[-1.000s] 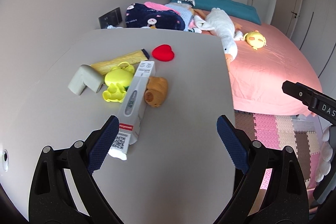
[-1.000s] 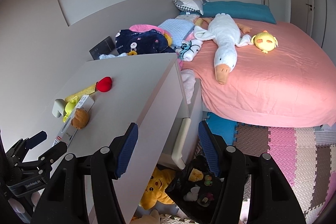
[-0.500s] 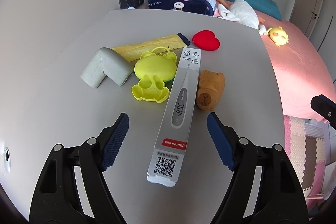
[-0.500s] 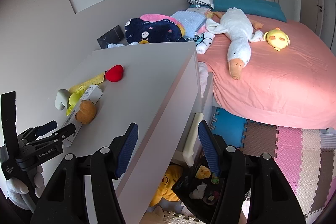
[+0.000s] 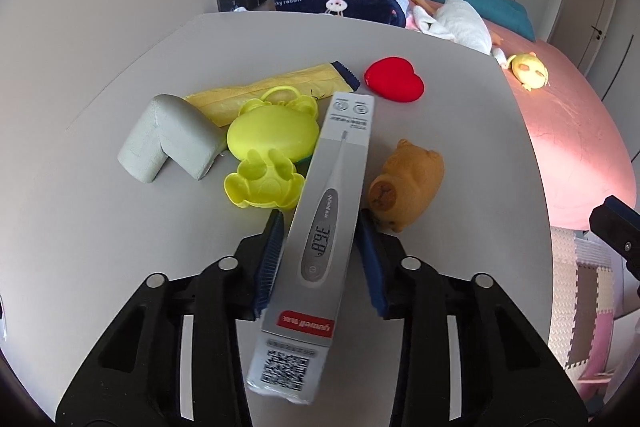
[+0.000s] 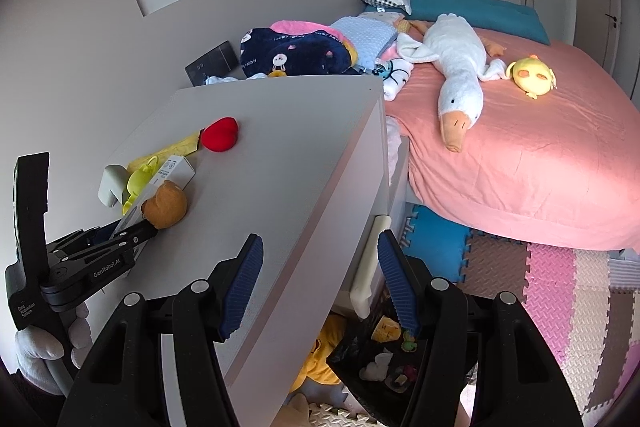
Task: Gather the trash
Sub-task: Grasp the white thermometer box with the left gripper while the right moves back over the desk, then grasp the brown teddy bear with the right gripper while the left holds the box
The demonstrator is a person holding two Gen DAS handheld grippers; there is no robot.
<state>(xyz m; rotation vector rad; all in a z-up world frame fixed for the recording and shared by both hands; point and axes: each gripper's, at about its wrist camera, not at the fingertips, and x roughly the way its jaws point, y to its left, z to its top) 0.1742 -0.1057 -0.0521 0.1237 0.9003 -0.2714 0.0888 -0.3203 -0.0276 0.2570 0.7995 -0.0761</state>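
Far to the left of the left gripper [image 5: 320, 259] sits the grey foam corner guard [image 5: 170, 139], untouched on the grey tabletop [image 5: 120, 235]. Ahead of the claw and a touch left, the yellow frog-shaped toy [image 5: 268, 147] lies against a flat yellow packet [image 5: 272, 87]. And now the middle: the jaws have just been closing, and they are clamped on the thermometer box [image 5: 320, 227], one blue pad pressed to each long side, about halfway along it. A second ago those jaws stood wide with the box off toward the left jaw; now the claw is right over it and the box runs straight between the pads, its barcode end hanging back toward the handle. That looks like the first piece of trash secured, though it still rests among the toys and has yet to be lifted.

Just right of the claw's right pad, touching or nearly so, is the brown bear toy [image 5: 408, 187]; I'd watch that it isn't dragged along on the lift. Beyond it, further ahead, the red heart [image 5: 394, 79].

Further right, the right gripper [image 6: 320, 283] hovers off the table's edge, jaws half open and holding nothing, unchanged in width. Below it there's a dark bin [image 6: 384, 367] with odds and ends, likely where the box is headed. Beyond lies the pink bed [image 6: 540, 163].
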